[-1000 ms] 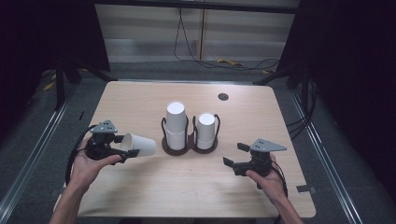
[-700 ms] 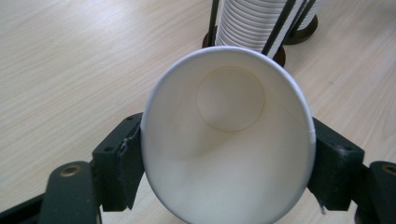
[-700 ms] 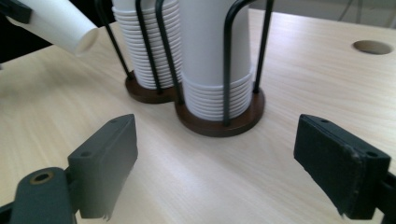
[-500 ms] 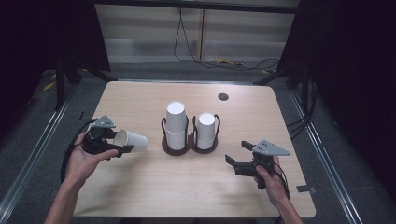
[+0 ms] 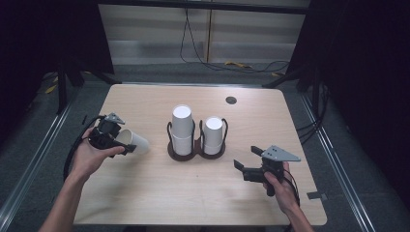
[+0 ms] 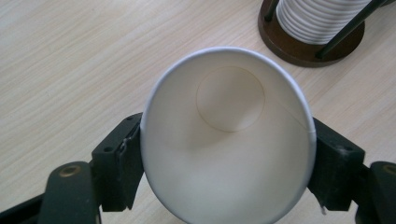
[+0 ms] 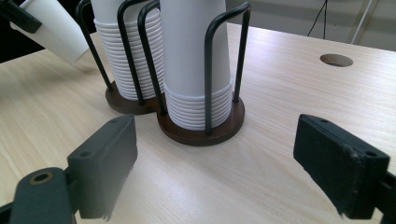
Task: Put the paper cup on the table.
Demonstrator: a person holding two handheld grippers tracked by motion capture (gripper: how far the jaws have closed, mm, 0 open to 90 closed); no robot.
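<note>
My left gripper (image 5: 121,142) is shut on a white paper cup (image 5: 133,141) at the table's left, tilted with its base toward the holder. In the left gripper view the cup's open mouth (image 6: 229,135) faces the camera, squeezed between both jaws. A dark double cup holder (image 5: 196,150) stands mid-table with two stacks of white cups (image 5: 183,126), the left stack taller. My right gripper (image 5: 245,166) is open at the right front, empty, aimed at the holder (image 7: 201,128). The held cup (image 7: 56,28) shows at the top left of the right gripper view.
A round cable hole (image 5: 231,100) lies in the light wooden table (image 5: 159,193) at the back right. Metal rails run along both sides of the table, and cables lie on the floor behind it.
My left gripper with the cup has drifted left and slightly back, away from the holder. The right gripper has moved a little toward the table's front.
</note>
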